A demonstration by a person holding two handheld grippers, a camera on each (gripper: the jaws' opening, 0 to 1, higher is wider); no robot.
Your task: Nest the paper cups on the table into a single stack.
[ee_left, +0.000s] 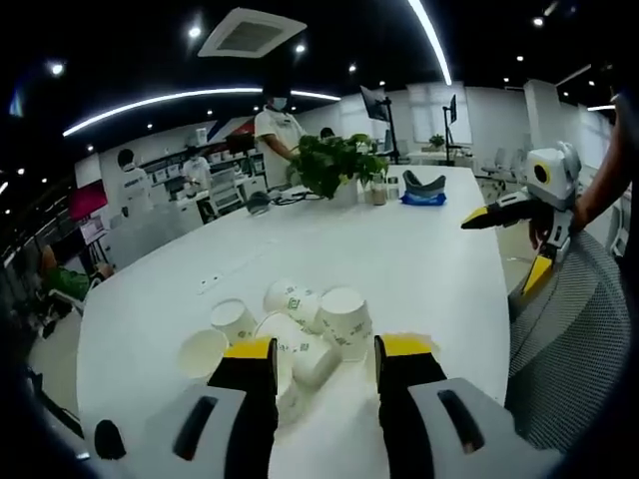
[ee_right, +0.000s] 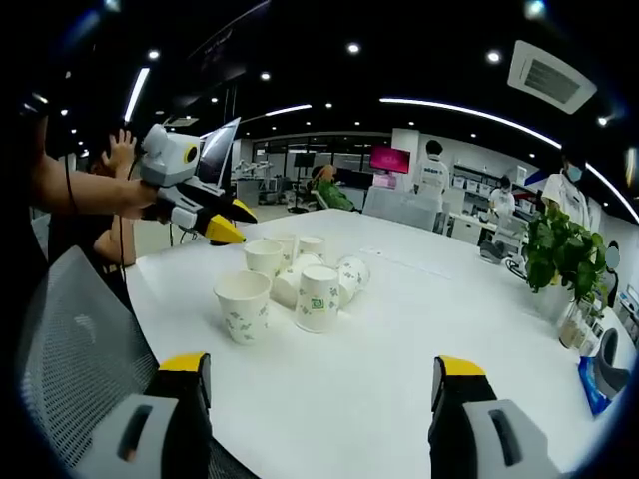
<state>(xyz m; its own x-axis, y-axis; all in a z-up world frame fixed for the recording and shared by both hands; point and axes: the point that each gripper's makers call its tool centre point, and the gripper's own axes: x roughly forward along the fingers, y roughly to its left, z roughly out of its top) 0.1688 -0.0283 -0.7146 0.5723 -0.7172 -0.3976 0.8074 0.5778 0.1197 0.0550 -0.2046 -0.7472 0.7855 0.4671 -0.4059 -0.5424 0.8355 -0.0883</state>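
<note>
Several white paper cups [ee_left: 344,319] with green print are clustered on the white table [ee_left: 429,259], some standing and some on their sides. My left gripper [ee_left: 327,349] hovers over the near side of the cluster, open and holding nothing. A fallen cup [ee_left: 305,357] shows between its yellow tips. From the right gripper view the cups [ee_right: 318,297] sit ahead on the table [ee_right: 399,329], with the left gripper [ee_right: 232,222] in the air just above their far left side. My right gripper [ee_right: 321,364] is wide open and empty, well short of the cups; it also appears as the right gripper [ee_left: 509,244] beyond the table edge.
A grey mesh chair [ee_left: 569,339] [ee_right: 70,339] stands at the table's near edge. A potted plant [ee_left: 334,165] [ee_right: 559,249] and a blue object [ee_left: 424,192] sit at the far end. People stand and sit at desks behind.
</note>
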